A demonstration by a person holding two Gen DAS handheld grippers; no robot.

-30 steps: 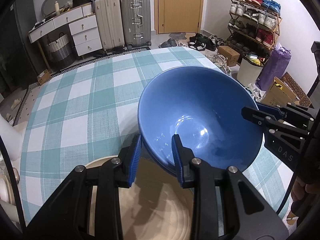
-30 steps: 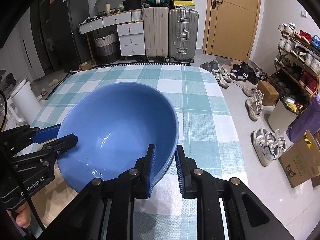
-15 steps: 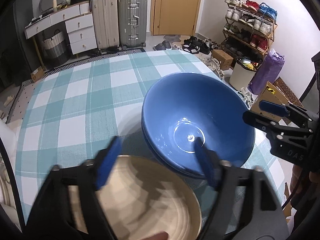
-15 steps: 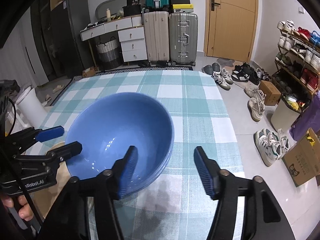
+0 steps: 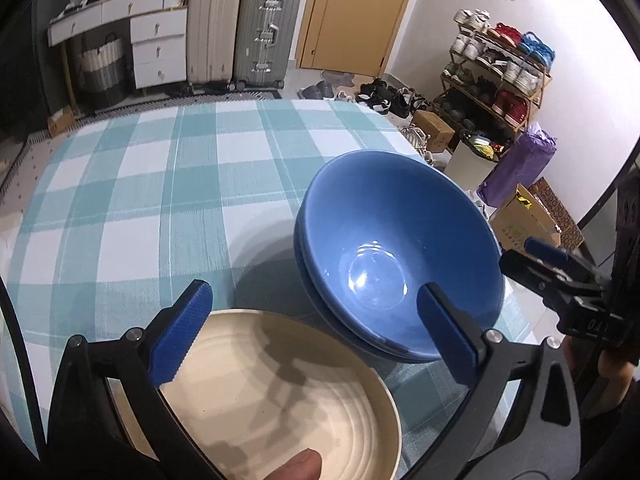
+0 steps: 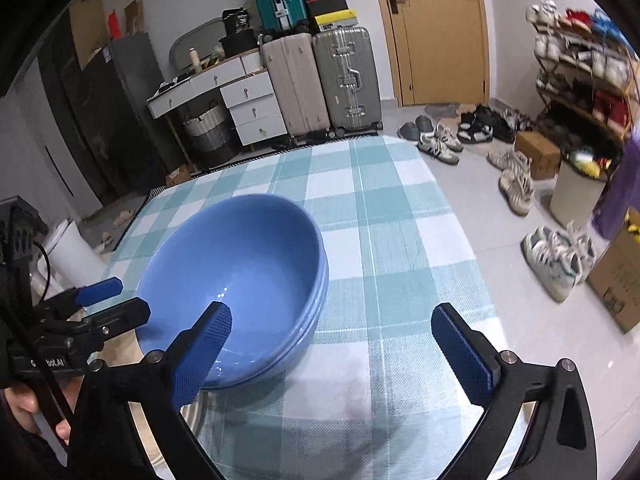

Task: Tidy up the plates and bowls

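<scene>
The 2 blue bowls (image 5: 396, 256) sit nested on the checked tablecloth (image 5: 160, 184) beside the cream plate (image 5: 280, 400) — likely stacked to save room — while left gripper (image 5: 316, 332) and right gripper (image 6: 332, 352) are opening, gripping nothing.

"botAI" on left gripper (image 6: 100, 300), rest of lettering unreadable

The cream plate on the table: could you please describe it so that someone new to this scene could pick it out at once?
Find the table with the teal-and-white checked tablecloth. At its near edge, beside the stacked blue bowls, lies the cream plate. It is the only pale, shallow dish there, with faint concentric rings, whereas its neighbours are deep, glossy and blue.
</scene>
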